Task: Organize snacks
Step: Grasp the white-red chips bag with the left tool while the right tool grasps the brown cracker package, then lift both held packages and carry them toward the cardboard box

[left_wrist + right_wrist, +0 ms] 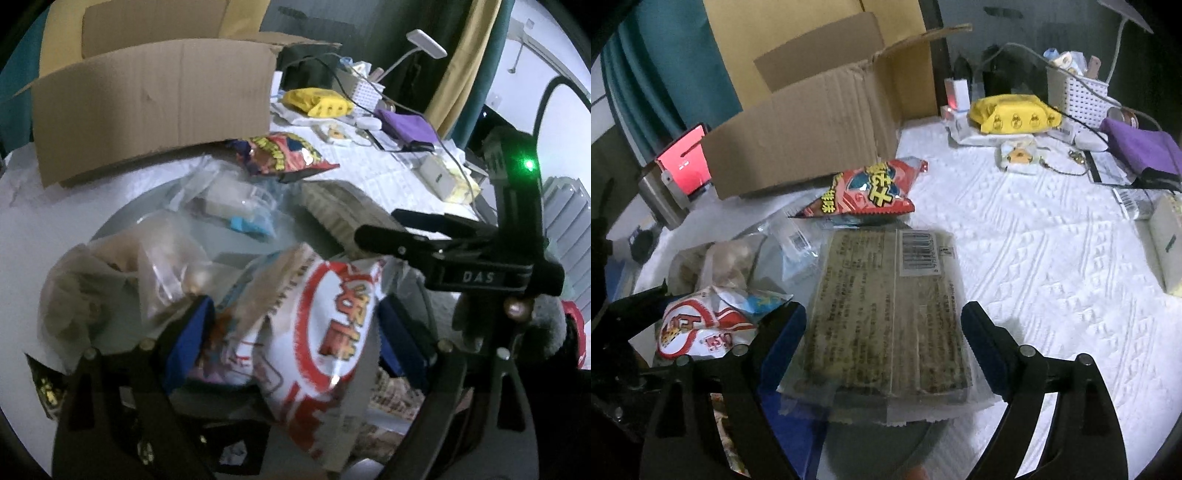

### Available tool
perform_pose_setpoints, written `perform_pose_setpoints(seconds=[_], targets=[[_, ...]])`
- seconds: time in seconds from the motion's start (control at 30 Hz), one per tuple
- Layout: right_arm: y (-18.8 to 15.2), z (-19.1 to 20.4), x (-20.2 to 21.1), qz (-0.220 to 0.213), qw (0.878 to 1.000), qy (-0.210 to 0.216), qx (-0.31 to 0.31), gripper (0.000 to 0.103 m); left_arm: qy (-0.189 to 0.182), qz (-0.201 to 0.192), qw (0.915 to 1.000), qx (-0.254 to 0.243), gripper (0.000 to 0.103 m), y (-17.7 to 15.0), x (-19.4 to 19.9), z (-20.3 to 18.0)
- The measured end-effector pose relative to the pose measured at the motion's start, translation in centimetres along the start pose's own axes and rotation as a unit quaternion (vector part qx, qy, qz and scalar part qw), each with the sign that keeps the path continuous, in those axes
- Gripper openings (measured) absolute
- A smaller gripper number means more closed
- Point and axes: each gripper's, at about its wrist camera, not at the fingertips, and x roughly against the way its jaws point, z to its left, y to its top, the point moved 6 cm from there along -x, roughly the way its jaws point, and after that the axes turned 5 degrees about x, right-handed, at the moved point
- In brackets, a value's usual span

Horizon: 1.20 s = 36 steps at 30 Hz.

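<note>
My left gripper [295, 332] stands open over a pile of snacks, its blue pads on either side of a white and red snack bag [325, 325] without visibly pressing it. The same bag [698, 325] lies at the left of the right wrist view. My right gripper [884, 332] is open too, straddling a flat clear pack of brown bars [890, 314] with a gap at each pad. The left wrist view shows that pack [340, 210] under the right gripper [384, 225]. A red chip bag [868, 192] lies behind it.
An open cardboard box [812, 125] stands at the back left, with a red-lit phone [683, 162] beside it. Clear bags [122, 280] sit on a grey round tray [122, 221]. A yellow pack [1012, 110], white basket [1075, 96] and purple cloth [1141, 147] lie on the white quilted cover [1034, 266].
</note>
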Motion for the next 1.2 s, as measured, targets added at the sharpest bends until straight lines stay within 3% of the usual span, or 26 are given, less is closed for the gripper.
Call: perform_pose_setpoints(seconds=[0.23,0.37,0.6,1.2], targets=[[-0.1,-0.1,-1.3,0.011,1.0,-0.012,0.006,0.094,0.031,0.025,0.999,-0.02,0.09,-0.9,-1.5,0.2],[-0.3,-0.3,-1.7,0.013,1.0,-0.01,0.001,0.095,0.041,0.018,0.9988,-0.021,0.072,-0.7,-1.3,0.3],[-0.3,-0.5,-1.0,0.009,1.0,-0.006,0.003,0.084,0.032,-0.009,0.9994,-0.011,0.06,-0.1,0.1,0.6],[1.3,-2.4,3.9,-0.04,0.999,-0.019,-0.013,0.08,0.034,-0.065,0.9967,-0.035,0.057,3.1,4.1,-2.0]])
